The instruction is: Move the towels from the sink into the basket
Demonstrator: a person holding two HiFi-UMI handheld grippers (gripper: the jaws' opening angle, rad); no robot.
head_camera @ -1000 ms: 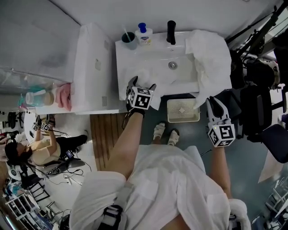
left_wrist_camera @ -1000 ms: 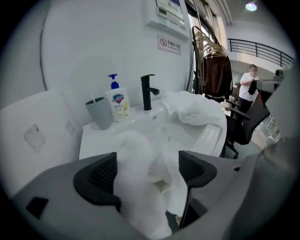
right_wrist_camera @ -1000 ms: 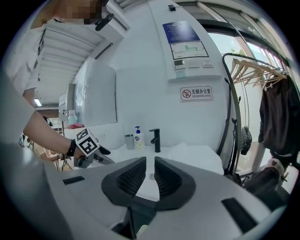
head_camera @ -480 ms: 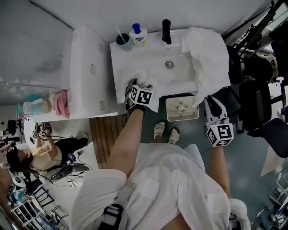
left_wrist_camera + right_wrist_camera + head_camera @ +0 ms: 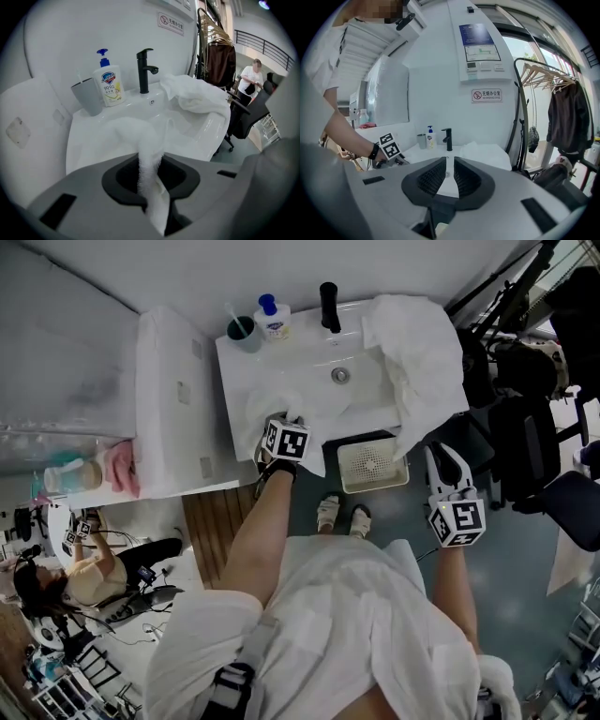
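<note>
**Left gripper takes hold of the first towel at the sink's front edge**

Head view: the left gripper (image 5: pixel 284 418) tips down over the near left corner of the sink (image 5: pixel 309 352), where a white towel (image 5: pixel 317 454) spills over the front edge; a second towel (image 5: pixel 422 343) drapes the right edge; the basket (image 5: pixel 375 489) sits on the floor just below, likely for a short drop.

Left gripper view: the jaws have just been closing and now pinch a fold of the towel, ready to lift.

Right gripper view: the right gripper (image 5: pixel 446 176) has its jaws nearly together around nothing; it idles, well apart from the sink.

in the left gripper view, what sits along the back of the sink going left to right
grey cup → soap bottle → black tap → bunched white towel
</note>
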